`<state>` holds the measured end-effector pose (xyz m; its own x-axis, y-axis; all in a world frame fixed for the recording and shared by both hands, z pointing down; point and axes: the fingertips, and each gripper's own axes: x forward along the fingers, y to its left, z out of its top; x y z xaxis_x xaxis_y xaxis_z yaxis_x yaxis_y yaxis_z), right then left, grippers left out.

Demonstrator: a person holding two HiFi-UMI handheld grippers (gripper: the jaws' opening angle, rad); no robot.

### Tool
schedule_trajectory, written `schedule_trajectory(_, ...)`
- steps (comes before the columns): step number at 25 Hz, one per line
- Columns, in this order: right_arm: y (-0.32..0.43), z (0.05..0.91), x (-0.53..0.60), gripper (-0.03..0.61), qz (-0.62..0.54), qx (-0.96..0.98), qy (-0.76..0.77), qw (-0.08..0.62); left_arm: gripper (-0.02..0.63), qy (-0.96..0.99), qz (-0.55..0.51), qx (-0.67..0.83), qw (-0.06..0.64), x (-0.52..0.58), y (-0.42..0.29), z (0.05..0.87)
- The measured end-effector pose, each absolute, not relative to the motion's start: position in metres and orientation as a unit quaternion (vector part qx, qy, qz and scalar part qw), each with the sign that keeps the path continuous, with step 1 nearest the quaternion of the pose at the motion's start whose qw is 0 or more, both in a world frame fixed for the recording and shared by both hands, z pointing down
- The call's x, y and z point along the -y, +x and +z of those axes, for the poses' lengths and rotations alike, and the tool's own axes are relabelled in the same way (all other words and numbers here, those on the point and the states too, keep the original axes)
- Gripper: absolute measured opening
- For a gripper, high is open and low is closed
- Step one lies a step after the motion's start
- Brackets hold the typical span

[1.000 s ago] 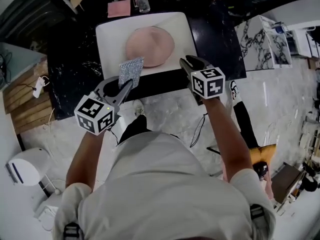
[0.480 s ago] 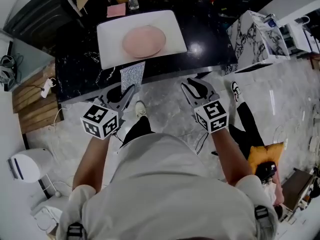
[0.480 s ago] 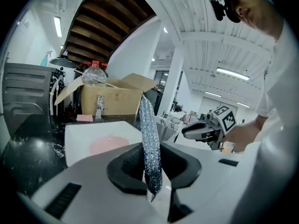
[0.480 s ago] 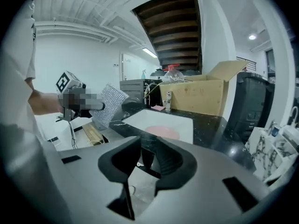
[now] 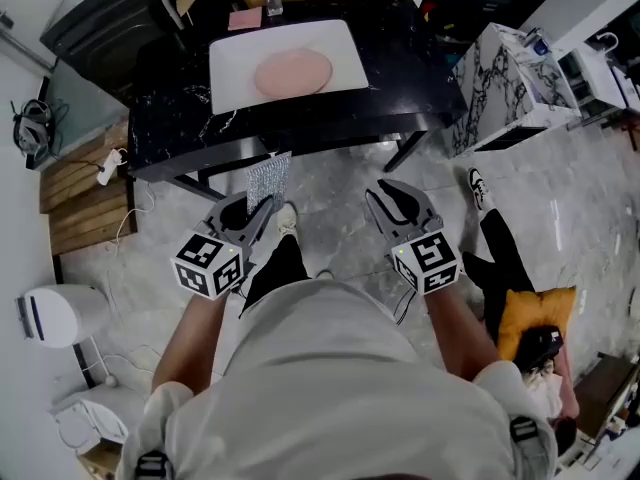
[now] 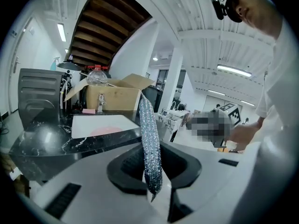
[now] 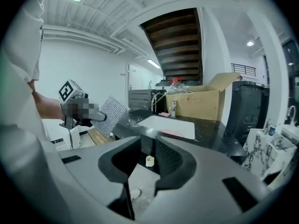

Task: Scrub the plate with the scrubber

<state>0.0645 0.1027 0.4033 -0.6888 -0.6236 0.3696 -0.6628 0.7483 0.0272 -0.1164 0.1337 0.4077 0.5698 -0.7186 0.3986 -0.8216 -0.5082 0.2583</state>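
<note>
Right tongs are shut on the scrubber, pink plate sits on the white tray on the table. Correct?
No: the left tongs are shut on the scrubber, as the left gripper view shows; the right tongs are open and empty. The pink plate does sit on the white tray on the table.

Scrubber (image 6: 150, 139): silvery metallic mesh, glittery, rough weave. Left gripper (image 6: 152, 171) and right gripper (image 7: 148, 160): matt grey plastic shells with dark ribbed pads (rubbery look, can't confirm). Plate (image 5: 292, 72): pink, smooth, matt. White board (image 5: 235, 68) under it: smooth, low sheen. Table (image 5: 400, 78): black stone-look top with white veins, glossy, and light reflections on it. Floor (image 5: 330, 198): grey marbled, polished. Box (image 6: 112, 97): brown cardboard, matt. Planks (image 5: 85, 203): bare wood with visible grain. Shirt (image 5: 340, 388): white cloth, soft folds.
</note>
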Motion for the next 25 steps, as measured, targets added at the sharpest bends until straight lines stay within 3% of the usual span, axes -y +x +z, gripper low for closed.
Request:
schedule_trajectory(13, 0.071, 0.393, -0.155, 0.058, 0.051, 0.920, 0.355, 0.158, 0.067, 0.860, 0.118, 0.453, 0.203, -0.177, -0.102, 0.398)
schedule_trajectory(17, 0.071, 0.396, -0.166, 0.005, 0.048, 0.920, 0.355, 0.159, 0.067, 0.858, 0.114, 0.457, 0.204, -0.185, -0.102, 0.399)
schedule_trajectory(25, 0.073, 0.394, -0.175, 0.003, 0.047, 0.918, 0.361, 0.158, 0.067, 0.858, 0.108, 0.458, 0.206, -0.193, -0.101, 0.398)
